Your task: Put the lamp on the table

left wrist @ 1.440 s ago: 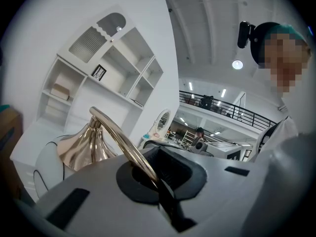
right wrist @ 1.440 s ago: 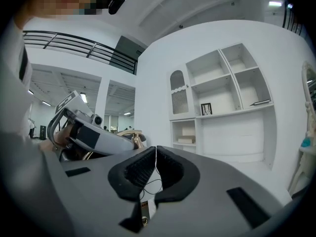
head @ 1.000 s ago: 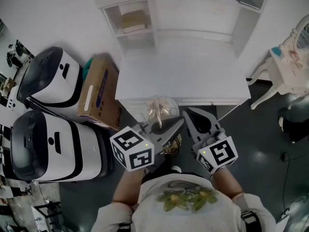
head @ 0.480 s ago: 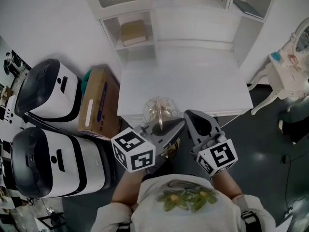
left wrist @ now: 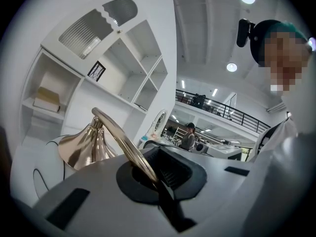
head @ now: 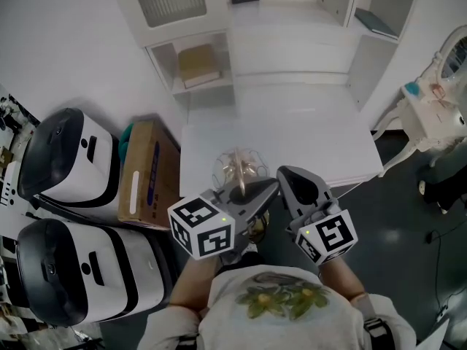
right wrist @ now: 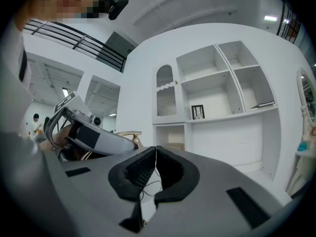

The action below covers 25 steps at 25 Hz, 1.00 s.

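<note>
Carrying step judged in hand: the lamp (head: 237,168) is pinched by its gold arm in the left gripper (head: 257,195), over the table (head: 306,141) edge. The right gripper (head: 290,175) is pressed together. Lowering onto the table is called for next.

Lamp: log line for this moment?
left tongs: shut on lamp arm | right tongs: shut | lamp: held at table front edge, not yet down

A staged room inside a big hall: white shelf unit (head: 288,42), white table (head: 277,137), railed mezzanine (left wrist: 232,113) beyond
</note>
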Tool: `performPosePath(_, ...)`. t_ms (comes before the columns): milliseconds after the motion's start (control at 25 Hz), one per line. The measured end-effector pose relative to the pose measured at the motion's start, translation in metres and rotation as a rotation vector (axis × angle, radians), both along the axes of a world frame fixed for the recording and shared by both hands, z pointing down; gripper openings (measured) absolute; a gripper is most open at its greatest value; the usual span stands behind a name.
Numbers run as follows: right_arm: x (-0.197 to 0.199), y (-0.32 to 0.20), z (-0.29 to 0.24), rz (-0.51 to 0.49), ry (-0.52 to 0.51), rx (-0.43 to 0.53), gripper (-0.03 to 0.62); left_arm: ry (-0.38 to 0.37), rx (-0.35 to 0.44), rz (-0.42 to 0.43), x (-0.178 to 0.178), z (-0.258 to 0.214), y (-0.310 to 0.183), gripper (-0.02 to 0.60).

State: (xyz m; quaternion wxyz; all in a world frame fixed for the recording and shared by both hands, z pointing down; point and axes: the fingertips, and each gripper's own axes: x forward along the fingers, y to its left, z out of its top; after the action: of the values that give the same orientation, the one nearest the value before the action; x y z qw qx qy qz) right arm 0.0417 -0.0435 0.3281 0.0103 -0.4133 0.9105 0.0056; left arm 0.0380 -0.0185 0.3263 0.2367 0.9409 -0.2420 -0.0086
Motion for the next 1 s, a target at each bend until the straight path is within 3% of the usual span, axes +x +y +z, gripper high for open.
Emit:
performPosePath(560,-0.022,-0.046,-0.001,0.082,-0.005,0.027,0.031,0.004,0.026,0.091,-0.024,0.000,-0.046,0.028)
performPosePath(1000,-0.025,-0.072,0.013,0.091,0.025,-0.026,0.032,0.018,0.008,0.111,-0.028,0.002,-0.072,0.028)
